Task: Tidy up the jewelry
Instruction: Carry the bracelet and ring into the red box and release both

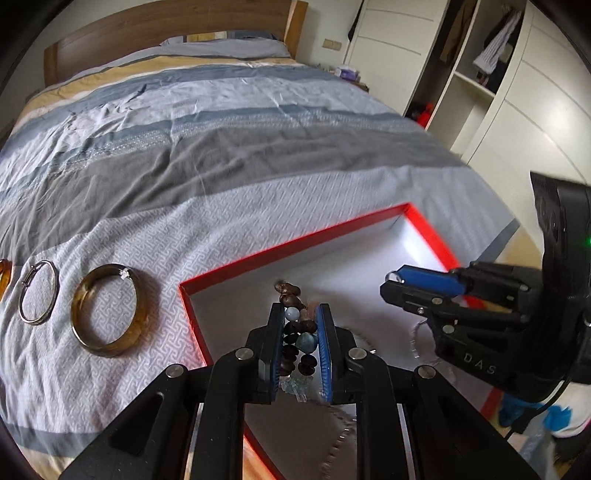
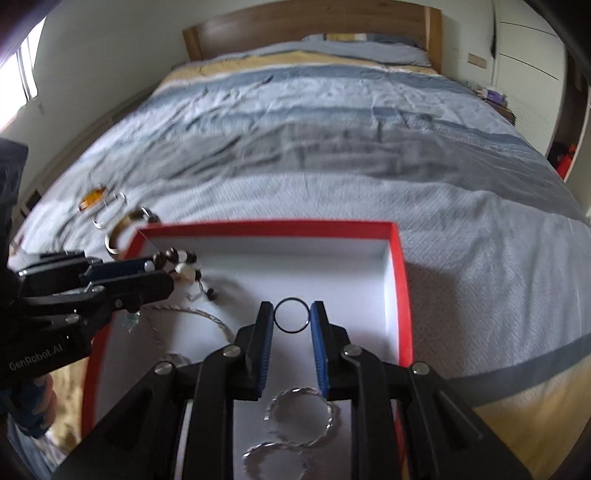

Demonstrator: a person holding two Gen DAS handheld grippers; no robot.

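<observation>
left gripper (image 1: 299, 314): pinching a beaded bracelet (image 1: 297, 332) over the red box (image 2: 400, 280)
right gripper (image 2: 291, 314): clamped on a thin black ring (image 2: 291, 316), above the box
bangles (image 1: 107, 310): on the bedspread (image 1: 258, 147), the leftmost one cut off
silver chains (image 2: 299, 413): in the box, half hidden by the right gripper's fingers

We see a striped duvet (image 1: 229, 122) across the bed, a wooden headboard (image 1: 147, 33), an open wardrobe (image 1: 476, 66) beside it

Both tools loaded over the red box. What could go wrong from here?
1. The left tool pinches the beaded bracelet with loops dangling; they may snag on release.
2. The right tool holds the thin black ring only by its edges; it could slip or roll.
3. The tools sit close over the red box, so they could collide.
</observation>
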